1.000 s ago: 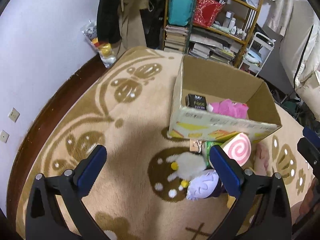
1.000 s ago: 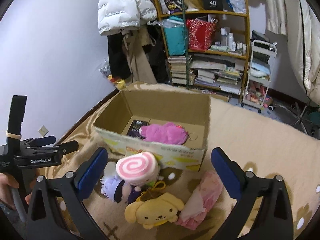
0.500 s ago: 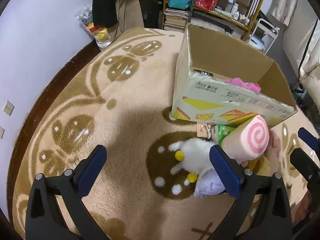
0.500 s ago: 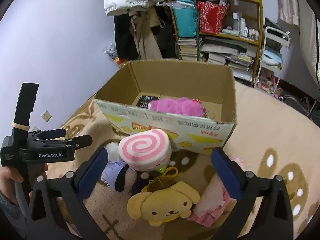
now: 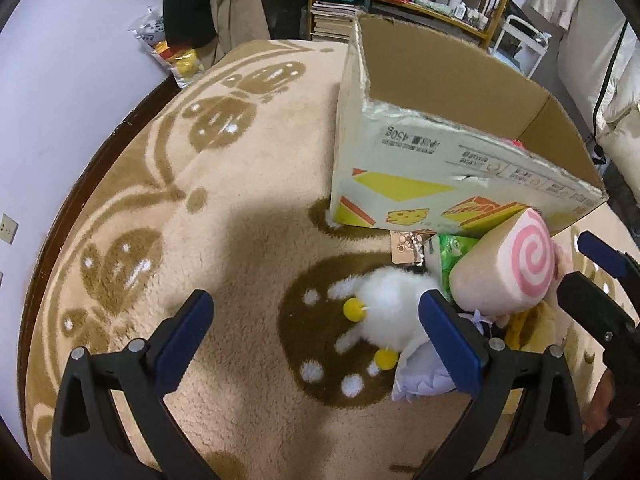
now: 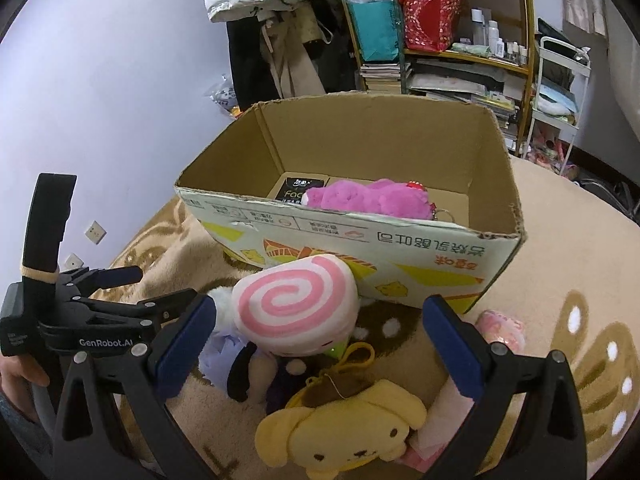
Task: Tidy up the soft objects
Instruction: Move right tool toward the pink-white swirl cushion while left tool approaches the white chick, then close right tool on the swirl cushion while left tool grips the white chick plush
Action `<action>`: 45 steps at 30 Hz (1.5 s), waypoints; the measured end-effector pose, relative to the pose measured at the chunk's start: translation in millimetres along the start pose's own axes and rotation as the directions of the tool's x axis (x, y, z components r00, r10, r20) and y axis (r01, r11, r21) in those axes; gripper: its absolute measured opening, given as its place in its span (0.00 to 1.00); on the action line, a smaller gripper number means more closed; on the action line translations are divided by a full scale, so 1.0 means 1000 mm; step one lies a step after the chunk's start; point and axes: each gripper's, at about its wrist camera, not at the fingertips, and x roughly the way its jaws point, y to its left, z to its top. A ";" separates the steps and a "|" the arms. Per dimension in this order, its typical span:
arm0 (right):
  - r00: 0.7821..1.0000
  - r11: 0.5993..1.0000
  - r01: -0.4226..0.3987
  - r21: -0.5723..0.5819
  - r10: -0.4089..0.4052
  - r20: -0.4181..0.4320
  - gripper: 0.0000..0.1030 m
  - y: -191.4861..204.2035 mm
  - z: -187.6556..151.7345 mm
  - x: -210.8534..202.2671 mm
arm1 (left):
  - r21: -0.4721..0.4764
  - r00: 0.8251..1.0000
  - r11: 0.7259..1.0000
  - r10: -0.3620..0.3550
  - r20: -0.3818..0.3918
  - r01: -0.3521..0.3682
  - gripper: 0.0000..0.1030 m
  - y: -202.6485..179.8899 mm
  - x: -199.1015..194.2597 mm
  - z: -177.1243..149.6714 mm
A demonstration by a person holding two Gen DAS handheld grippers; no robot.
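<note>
The left hand-held gripper (image 5: 316, 334) hangs low over the rug (image 5: 224, 208), tilted down at it, its blue-padded jaws spread wide and holding nothing. Bare rug and part of the white plush (image 5: 390, 306) show between them; the right pad crosses in front of a pale purple plush (image 5: 416, 376). In the right wrist view a hand (image 6: 20, 372) grips this tool's handle at the left edge, and the tool points rightward toward the toy heap.

The heap lies on the rug just in front of the box (image 5: 432, 160). The pink swirl roll (image 6: 294, 306) sits on top, its end touching the box's printed front wall, over the purple plush, a dark toy and a green packet (image 5: 452, 256). A yellow dog plush (image 6: 344, 426) lies nearest the camera, and a pink cloth toy (image 6: 502, 326) sits to its right.

The right hand-held gripper (image 6: 316, 340) is aimed slightly downward at the heap, jaws released and wide apart, grasping nothing; the swirl roll and dog plush fall between them in view, though contact cannot be told.

Inside the box a magenta plush (image 6: 368, 200) lies against the near wall beside a black packet (image 6: 298, 190).

Behind stand a shelf (image 6: 452, 40) of books and bags, and a white cart (image 6: 560, 92) at far right.
</note>
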 end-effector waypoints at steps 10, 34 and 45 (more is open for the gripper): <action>1.000 0.998 -0.018 0.055 0.020 -0.023 1.00 -0.010 0.001 0.013 | 0.019 0.999 1.000 -0.014 -0.053 0.015 0.98 -0.008 0.025 0.000; 0.986 0.991 -0.110 0.077 0.119 -0.120 0.61 -0.011 -0.005 0.045 | 0.110 0.997 0.994 -0.003 -0.079 0.012 0.98 -0.031 0.043 0.010; 0.980 0.989 -0.136 0.059 0.143 -0.141 0.37 -0.006 -0.003 0.043 | 0.060 0.986 0.991 -0.113 -0.124 0.122 0.68 -0.033 0.052 0.015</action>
